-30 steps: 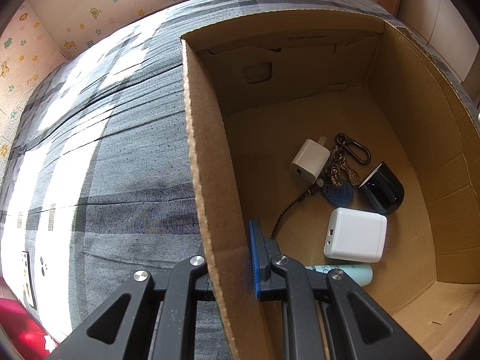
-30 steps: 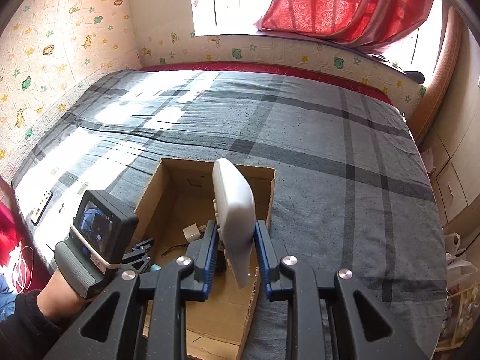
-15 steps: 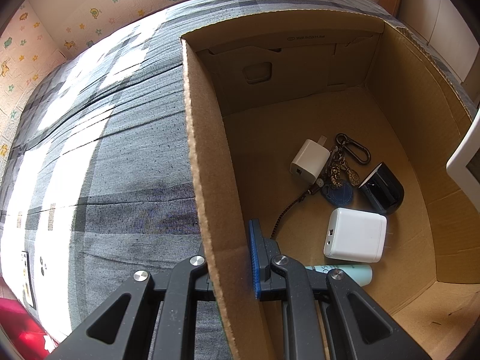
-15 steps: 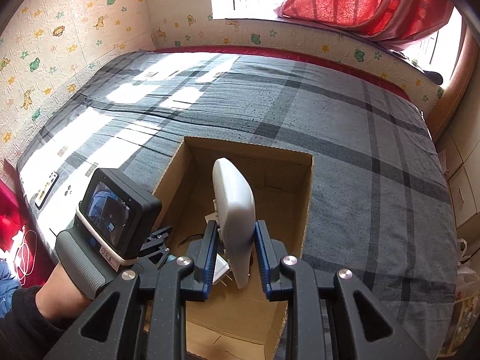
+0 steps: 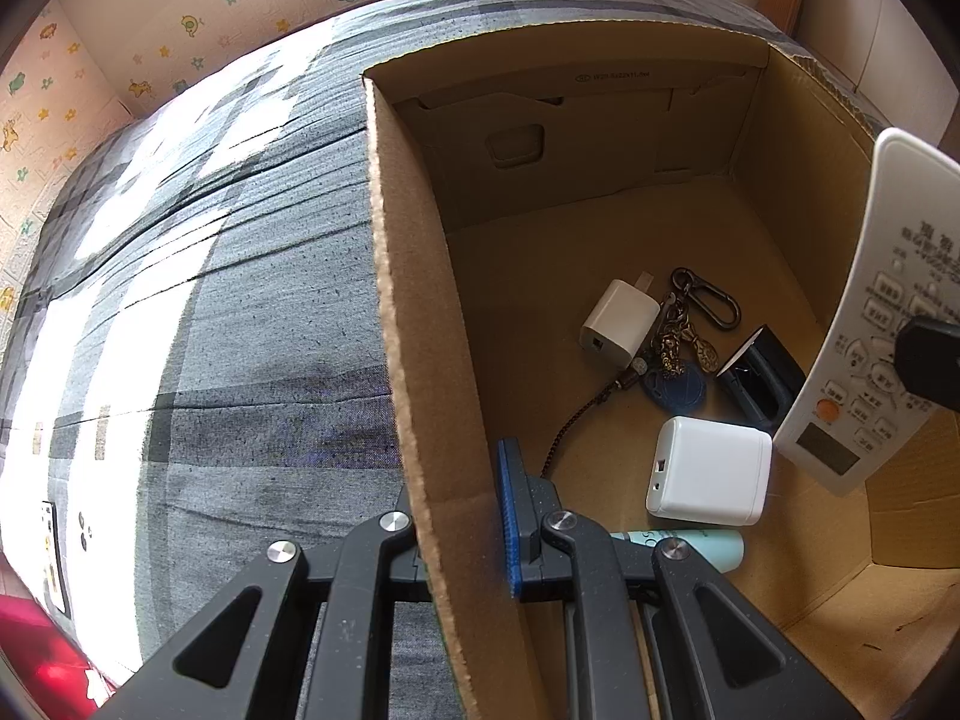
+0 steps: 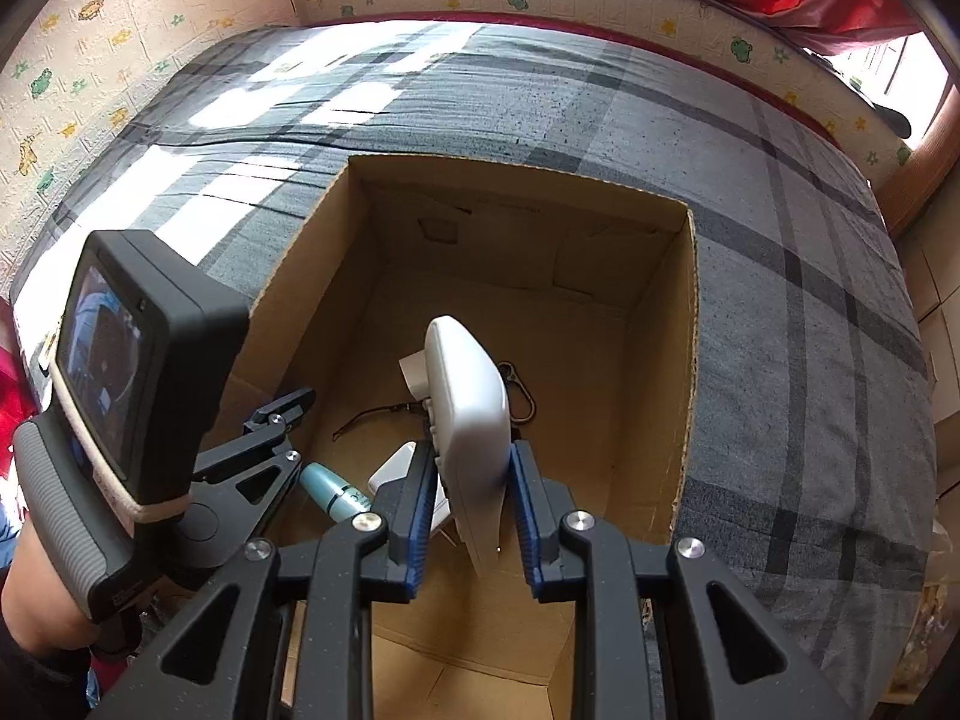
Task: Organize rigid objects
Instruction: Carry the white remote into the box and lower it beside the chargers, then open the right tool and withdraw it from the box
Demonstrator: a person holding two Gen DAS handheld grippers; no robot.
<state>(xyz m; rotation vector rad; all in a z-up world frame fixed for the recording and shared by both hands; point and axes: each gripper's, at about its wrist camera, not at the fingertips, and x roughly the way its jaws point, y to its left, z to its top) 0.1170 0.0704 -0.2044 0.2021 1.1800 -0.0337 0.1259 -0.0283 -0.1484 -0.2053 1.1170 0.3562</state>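
Right gripper (image 6: 471, 501) holds the white remote control (image 6: 468, 414) edge-on, fingers closed on its sides near the lower end, body projecting up and forward over the open cardboard box (image 6: 684, 360). Judged purpose: a narrow side grip keeps the button face clear and lets the remote go down into the box without the fingers fouling the walls. Left gripper (image 5: 462, 540) is clamped on the box's near-left wall, one finger outside, one inside; most likely this steadies the box on the soft bed (image 5: 240, 312) during loading. The remote is inside the box mouth, above the contents, not yet resting on the floor as far as can be judged. The left wrist view gives what the right cannot: the remote's button face and orange key, and the contents laid out plainly: small white charger (image 5: 618, 324), keyring with carabiner (image 5: 690, 330), black case (image 5: 762, 378), larger white adapter (image 5: 711, 471), teal tube (image 5: 702, 543). The right wrist view alone shows the finger contact on the remote, the person's hand (image 6: 36, 588) carrying the left gripper, and free floor on the box's right side.
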